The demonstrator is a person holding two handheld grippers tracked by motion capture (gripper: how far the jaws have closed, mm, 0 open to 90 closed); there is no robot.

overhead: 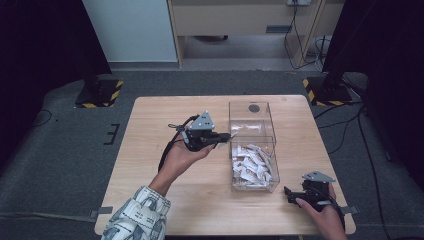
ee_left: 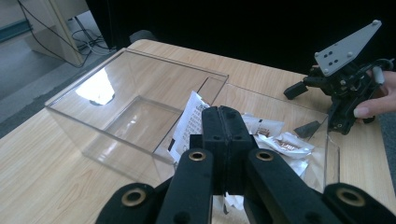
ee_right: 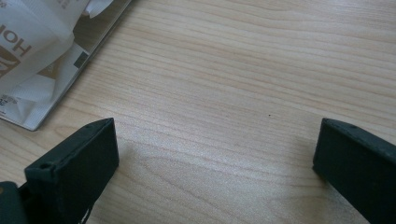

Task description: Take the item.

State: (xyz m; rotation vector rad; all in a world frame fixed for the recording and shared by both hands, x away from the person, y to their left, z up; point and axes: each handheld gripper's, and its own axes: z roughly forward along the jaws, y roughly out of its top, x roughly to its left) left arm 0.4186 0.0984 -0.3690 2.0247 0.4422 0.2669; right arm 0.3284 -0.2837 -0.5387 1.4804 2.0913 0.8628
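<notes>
A clear plastic box (overhead: 274, 131) with two compartments stands on the wooden table (overhead: 155, 120). Its far compartment is bare, and the near one holds several white sachets (overhead: 252, 166). My left gripper (overhead: 228, 136), held above the table, points at the box's left wall. Its jaws (ee_left: 223, 119) are pressed together on the edge of a white sachet (ee_left: 188, 122), which stands up over the box (ee_left: 116, 140). More sachets (ee_left: 286, 141) lie beyond it. My right gripper (overhead: 290, 193) rests near the table's front right corner. Its jaws (ee_right: 215, 154) stand wide open over bare wood.
The box's corner with printed sachets (ee_right: 28, 51) lies just left of my right gripper. The right hand and its gripper (ee_left: 301, 109) appear beyond the box. Black stands with striped bases (overhead: 100, 92) flank the table's far side, and cables run over the grey floor.
</notes>
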